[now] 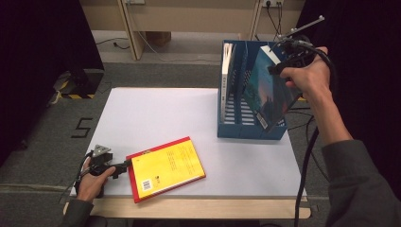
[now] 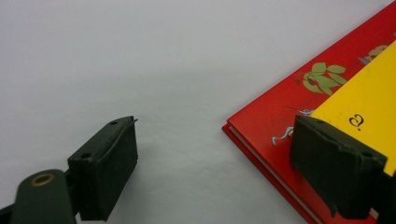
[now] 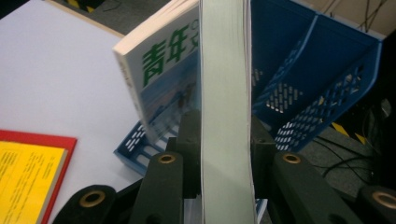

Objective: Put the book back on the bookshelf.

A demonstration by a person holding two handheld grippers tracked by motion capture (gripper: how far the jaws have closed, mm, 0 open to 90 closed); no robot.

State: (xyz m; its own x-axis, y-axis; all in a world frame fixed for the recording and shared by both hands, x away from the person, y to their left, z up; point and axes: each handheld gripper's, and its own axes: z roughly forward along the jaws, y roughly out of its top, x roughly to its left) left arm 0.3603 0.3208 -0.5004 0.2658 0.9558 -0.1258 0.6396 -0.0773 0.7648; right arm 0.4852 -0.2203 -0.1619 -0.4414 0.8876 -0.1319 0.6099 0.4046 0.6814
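**Teal Book Held Over the Blue Rack, Red-and-Yellow Book Flat by the Near Edge**

White and bare across most of its top, the desk (image 1: 156, 118) stands on a grey carpeted floor, with black curtains to either side and a pale wooden frame along the far wall. At the far right corner of the desk sits a blue file rack (image 1: 231, 120) with slotted walls and several upright compartments. A white-spined book (image 1: 227, 71) stands in its leftmost compartment.

The right tool (image 1: 279, 66) is up at the far right corner, above the rack, with its jaws pinching a teal book (image 1: 265, 90). That book hangs tilted, its lower corner down inside the rack toward the right side; which compartment it is in cannot be told. In the right gripper view the jaws press on both faces of the book, whose pale page edge (image 3: 224, 116) runs straight up between them, and its cover carries green Chinese characters.

Near the near left corner of the desk, a red-and-yellow book (image 1: 165, 168) lies flat, turned at a slant to the near edge. The left tool (image 1: 124, 165) rests low at that book's left corner with its jaws spread. In the left gripper view one jaw sits over the book's red corner (image 2: 266, 121), while the other is over bare desk, well apart from the book, so nothing is gripped.
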